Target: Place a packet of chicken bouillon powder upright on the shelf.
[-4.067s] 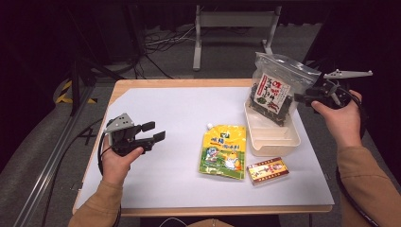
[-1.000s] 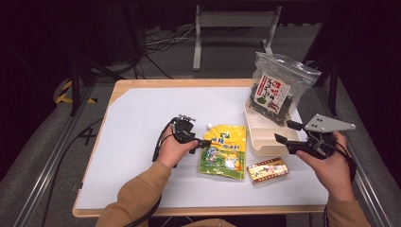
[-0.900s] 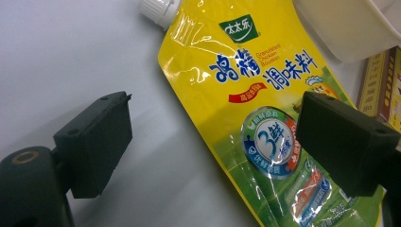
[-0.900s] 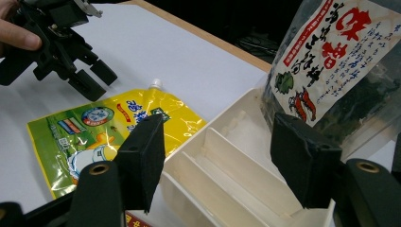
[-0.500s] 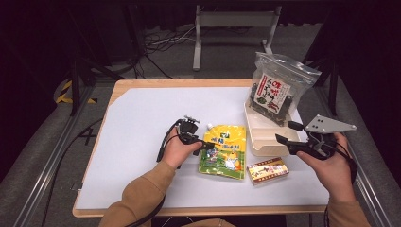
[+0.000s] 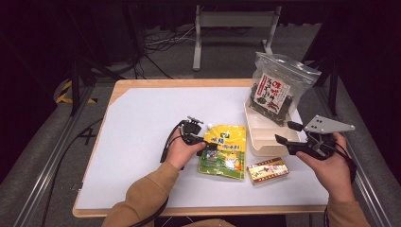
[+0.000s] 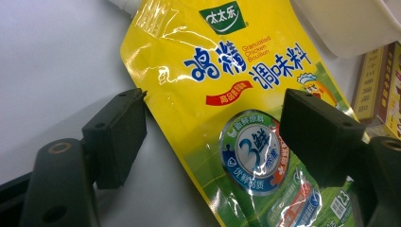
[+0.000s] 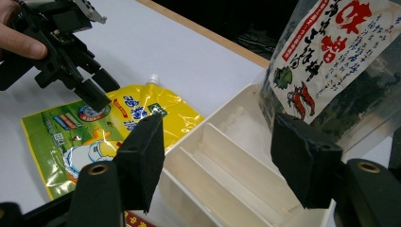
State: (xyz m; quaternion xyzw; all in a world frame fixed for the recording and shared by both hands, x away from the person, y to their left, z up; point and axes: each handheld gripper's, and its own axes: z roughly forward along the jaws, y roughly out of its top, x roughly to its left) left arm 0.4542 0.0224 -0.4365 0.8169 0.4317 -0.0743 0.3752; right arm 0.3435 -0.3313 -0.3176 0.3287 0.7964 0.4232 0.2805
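At tabletop (image 6: 142, 118) centre: yellow bouillon pouch (image 6: 223, 150) flat, spout far, just left of white divided tray (image 6: 265, 142). Left hand-held gripper (image 6: 206, 146) straddles pouch's left edge; jaws just been closing, pads not yet pressing, so not gripped. Step: pouch pick-up. Next: close fully, lift. Right hand-held gripper (image 6: 283, 134) open, empty, over tray. Seaweed bag (image 6: 276, 90) upright in tray's far end; small box (image 6: 267, 170) near.

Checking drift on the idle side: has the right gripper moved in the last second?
No. In the high view the right gripper sits where it was, jaws open beside the white tray, above the small box.
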